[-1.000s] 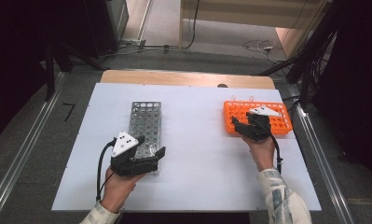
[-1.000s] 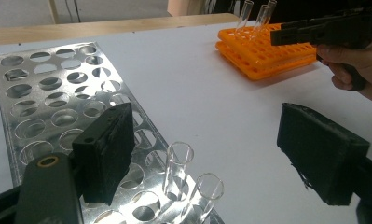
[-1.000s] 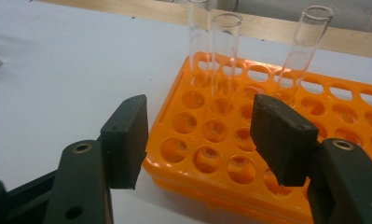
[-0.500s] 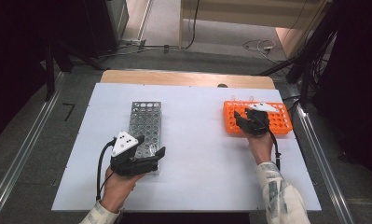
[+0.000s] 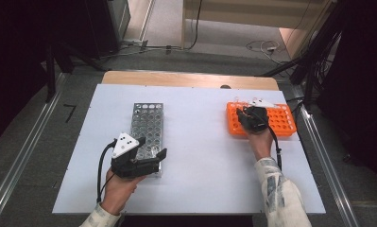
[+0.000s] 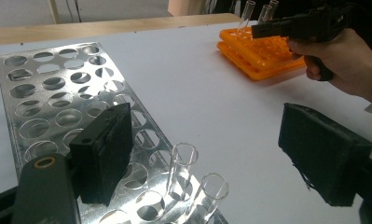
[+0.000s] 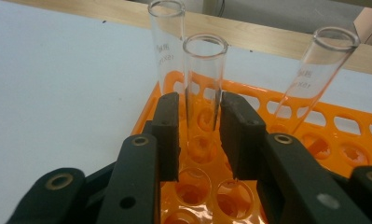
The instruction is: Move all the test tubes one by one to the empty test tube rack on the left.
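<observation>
Right gripper closes on a clear glass test tube standing in the orange plastic rack at two o'clock; contact is hard to judge; the left gripper view adds the left gripper spread wide, two tubes in the perforated metal rack at seven o'clock.

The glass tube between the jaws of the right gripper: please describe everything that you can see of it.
The glass tube is a clear, colourless test tube with an open round rim at the top and nothing visible inside. It stands about upright in a hole of the orange rack, near the rack's left edge in the right gripper view. The right gripper has its two black jaws close on either side of the tube's lower part; whether they already press on it I cannot tell. Two similar tubes stand behind it, apart from it.
</observation>
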### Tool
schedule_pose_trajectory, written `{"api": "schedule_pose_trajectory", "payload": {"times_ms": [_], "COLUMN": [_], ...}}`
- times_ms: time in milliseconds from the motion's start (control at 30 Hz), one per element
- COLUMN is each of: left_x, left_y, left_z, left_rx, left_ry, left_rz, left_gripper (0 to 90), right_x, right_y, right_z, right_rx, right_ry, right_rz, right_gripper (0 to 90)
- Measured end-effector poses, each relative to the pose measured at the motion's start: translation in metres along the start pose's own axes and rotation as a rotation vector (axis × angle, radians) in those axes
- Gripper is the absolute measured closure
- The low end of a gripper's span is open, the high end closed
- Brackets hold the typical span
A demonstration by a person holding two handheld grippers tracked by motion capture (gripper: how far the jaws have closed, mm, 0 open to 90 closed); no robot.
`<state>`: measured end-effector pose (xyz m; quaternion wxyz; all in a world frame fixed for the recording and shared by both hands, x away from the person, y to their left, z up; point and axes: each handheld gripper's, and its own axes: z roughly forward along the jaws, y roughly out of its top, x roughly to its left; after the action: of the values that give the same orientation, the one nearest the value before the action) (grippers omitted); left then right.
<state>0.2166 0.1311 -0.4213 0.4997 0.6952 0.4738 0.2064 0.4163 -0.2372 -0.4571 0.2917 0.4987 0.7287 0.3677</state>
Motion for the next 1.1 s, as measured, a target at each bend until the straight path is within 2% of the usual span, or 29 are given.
{"api": "schedule_pose_trajectory", "payload": {"times_ms": [233, 400, 733, 933, 1100], "left_x": [-0.001, -0.002, -0.003, -0.005, -0.007], "left_y": [0.0, 0.0, 0.0, 0.0, 0.0], "left_z": [0.0, 0.0, 0.0, 0.0, 0.001], "left_rx": [0.004, 0.004, 0.003, 0.002, 0.002], "left_ry": [0.0, -0.001, -0.003, -0.006, -0.008], "left_rz": [0.009, 0.009, 0.012, 0.017, 0.02], "left_gripper": [17.7, 17.7, 17.7, 17.7, 17.7], "right_x": [0.002, 0.0, -0.007, -0.008, -0.004], "right_y": [-0.002, 0.0, 0.017, 0.018, 0.013], "right_z": [0.006, 0.004, -0.022, -0.035, -0.044], "right_rx": [0.027, 0.021, -0.036, -0.035, -0.025], "right_ry": [-0.014, -0.017, 0.021, 0.034, 0.066], "right_rz": [-0.011, -0.008, 0.024, -0.01, -0.023], "right_gripper": [72.0, 73.0, 73.0, 73.0, 72.9]}}
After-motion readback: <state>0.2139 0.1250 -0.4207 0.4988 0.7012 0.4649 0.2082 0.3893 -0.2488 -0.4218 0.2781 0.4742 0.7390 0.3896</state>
